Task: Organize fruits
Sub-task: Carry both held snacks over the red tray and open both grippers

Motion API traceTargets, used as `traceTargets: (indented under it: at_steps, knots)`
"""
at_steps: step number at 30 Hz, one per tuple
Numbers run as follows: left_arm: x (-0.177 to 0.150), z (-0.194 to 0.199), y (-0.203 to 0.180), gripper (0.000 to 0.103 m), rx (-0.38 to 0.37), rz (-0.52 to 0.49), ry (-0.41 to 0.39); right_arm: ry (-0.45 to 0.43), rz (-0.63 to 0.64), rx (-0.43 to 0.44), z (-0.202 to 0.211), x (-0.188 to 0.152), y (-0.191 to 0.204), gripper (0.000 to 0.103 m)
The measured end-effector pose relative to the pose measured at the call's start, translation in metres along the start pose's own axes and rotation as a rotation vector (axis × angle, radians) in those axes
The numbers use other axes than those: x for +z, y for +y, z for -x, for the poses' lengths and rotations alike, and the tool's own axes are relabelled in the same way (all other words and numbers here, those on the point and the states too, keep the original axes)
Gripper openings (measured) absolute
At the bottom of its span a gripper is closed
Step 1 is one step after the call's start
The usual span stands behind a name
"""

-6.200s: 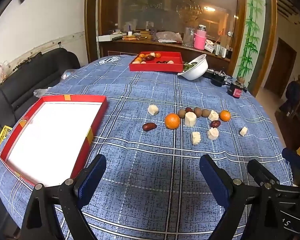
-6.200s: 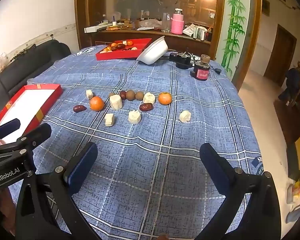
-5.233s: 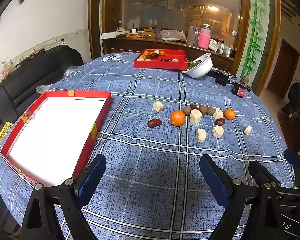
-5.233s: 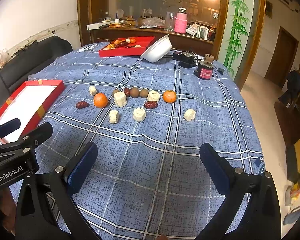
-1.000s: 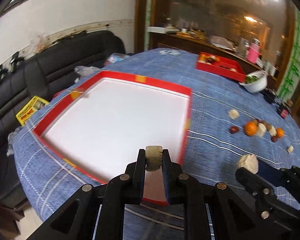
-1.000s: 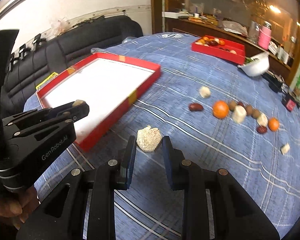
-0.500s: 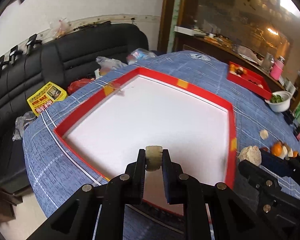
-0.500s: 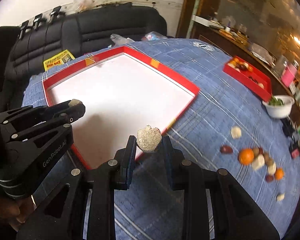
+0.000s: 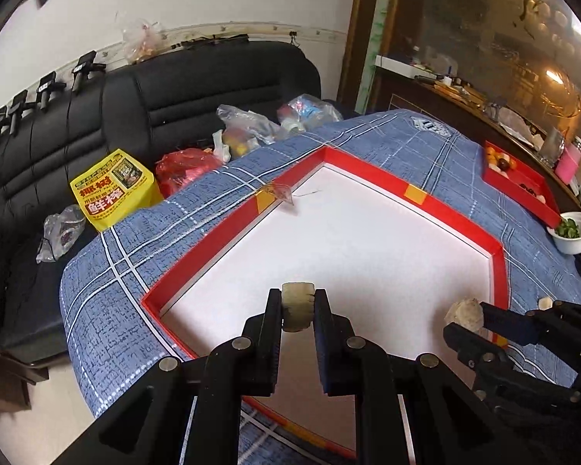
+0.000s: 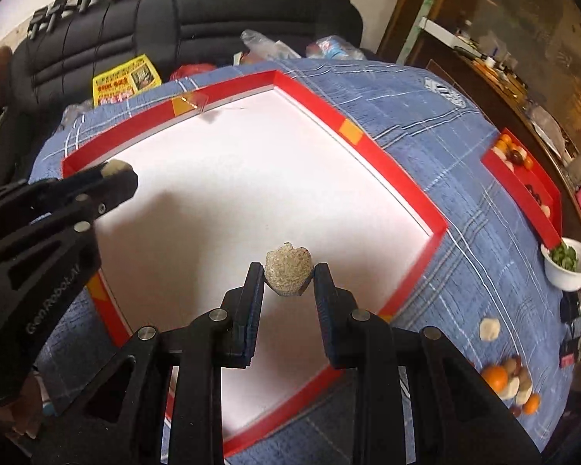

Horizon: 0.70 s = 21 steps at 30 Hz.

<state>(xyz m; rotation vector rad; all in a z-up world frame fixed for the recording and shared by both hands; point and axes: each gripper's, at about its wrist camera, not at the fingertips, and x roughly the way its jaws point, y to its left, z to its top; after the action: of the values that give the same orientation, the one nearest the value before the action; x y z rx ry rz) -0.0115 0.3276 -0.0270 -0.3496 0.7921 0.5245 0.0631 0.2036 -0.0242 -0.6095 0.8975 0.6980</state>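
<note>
Both grippers are hovering over the large red tray [image 9: 461, 221], whose white floor is lying bare from wall to wall and offering wide open room beneath them. The left gripper [image 9: 298, 310] is pinching a pale cylindrical fruit chunk [image 9: 297, 307] between its pads, above the tray's near-left corner. The right gripper [image 10: 288, 277] is clamping a rough, speckled beige fruit chunk [image 10: 287, 273], over the tray's middle, nearer its right wall. The tray is sitting on the bench [image 9: 437, 155] under a blue plaid cloth, with its left wall running close to the cloth's drop-off edge toward the black sofa [image 9: 174, 89]. Orange tape patches are marking the red walls.

Right of the tray, in the right wrist view, loose fruit [image 10: 511, 381] is clustering on the cloth: oranges, pale chunks and dark red pieces, with one pale chunk [image 10: 489, 328] lying apart from them. Farther back, a small red tray [image 10: 538, 209] is holding oranges, dark fruits and pale pieces, and just beside it a white bowl [image 10: 569, 271] is holding green bits.
</note>
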Motion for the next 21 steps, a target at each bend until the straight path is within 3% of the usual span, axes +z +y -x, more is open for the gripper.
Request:
traceTargets:
  at_steps: [9,21]
  knots:
    - [0.007,-0.019,0.003,0.015,0.000,0.014,0.029,0.075,0.029,-0.020,-0.024,0.009,0.002,0.026]
    - [0.011,-0.034,0.004,0.015,-0.001,0.022,0.051,0.102,0.051,-0.045,-0.036,0.016,0.001,0.026]
